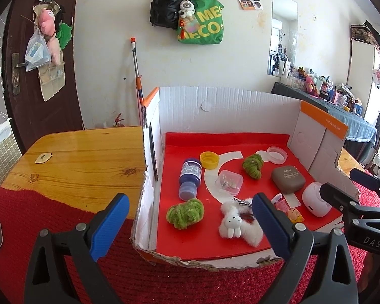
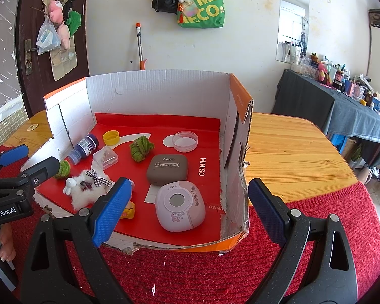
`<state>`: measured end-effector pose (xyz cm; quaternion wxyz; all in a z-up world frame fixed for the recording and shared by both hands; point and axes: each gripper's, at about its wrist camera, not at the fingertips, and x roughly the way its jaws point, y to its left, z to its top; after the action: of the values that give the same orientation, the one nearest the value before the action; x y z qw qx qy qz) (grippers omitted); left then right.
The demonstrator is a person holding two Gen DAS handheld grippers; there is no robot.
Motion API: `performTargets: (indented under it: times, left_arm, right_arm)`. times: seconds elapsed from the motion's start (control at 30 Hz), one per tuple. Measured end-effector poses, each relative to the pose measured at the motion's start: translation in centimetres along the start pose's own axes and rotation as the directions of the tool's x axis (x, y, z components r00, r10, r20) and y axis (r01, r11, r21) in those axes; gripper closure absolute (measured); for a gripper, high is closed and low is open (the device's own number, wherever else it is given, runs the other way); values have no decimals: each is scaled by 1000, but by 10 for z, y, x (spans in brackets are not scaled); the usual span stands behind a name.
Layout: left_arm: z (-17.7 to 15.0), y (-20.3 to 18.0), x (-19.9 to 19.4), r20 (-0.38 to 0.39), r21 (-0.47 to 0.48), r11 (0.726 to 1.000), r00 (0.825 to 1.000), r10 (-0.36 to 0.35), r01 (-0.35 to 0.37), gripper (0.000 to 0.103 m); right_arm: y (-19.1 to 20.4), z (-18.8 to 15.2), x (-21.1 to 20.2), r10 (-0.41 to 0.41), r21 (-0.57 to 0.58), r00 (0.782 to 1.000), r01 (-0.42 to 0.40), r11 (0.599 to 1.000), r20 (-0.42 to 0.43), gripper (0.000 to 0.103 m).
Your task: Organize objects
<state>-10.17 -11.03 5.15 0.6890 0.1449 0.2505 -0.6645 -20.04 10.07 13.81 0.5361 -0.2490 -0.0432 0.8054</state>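
Note:
A cut-down cardboard box (image 1: pixel 215 101) (image 2: pixel 164 86) with a red floor holds small items. In the left wrist view: a blue bottle (image 1: pixel 190 177), a yellow cap (image 1: pixel 209 159), two green fuzzy clumps (image 1: pixel 186 212) (image 1: pixel 252 166), a clear case (image 1: pixel 229 182), a white plush rabbit (image 1: pixel 236 224), a brown eye-shadow case (image 1: pixel 287 179) and a white camera (image 1: pixel 314 198). My left gripper (image 1: pixel 190 225) hangs open before the box's near left corner. My right gripper (image 2: pixel 190 207) stands open over the near right edge, with the white camera (image 2: pixel 181 209) between and below its fingers, untouched.
A wooden table (image 1: pixel 83 162) (image 2: pixel 296 149) with a red knitted cloth (image 2: pixel 190 273) carries the box. A clear round lid (image 2: pixel 185 140) lies at the back of the box. A dark-clothed side table (image 2: pixel 342 116) crowded with bottles stands at right.

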Motion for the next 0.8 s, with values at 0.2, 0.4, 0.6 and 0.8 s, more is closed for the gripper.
performTargets:
  times: [0.2,0.4,0.6,0.8]
  left_arm:
    - [1,0,1,-3,-4,1000,1000,0,0,3]
    - [1,-3,-2,11,5,1000,1000,5,-5,2]
    - [3,-3,-8,27,2,1000,1000,16,-16,0]
    - [6,-4,-19,44,2,1000,999,22,-22,0]
  right_arm:
    - [0,0,-2,-3,-4,1000,3,1000,9,9]
    - [2,3,-9,-4,-19,999,4,1000,35,9]
    - [1,6,-15,-2,-13,999,3,1000,45,9]
    - [2,9,-26,-4,-19,998,5,1000,56,9]
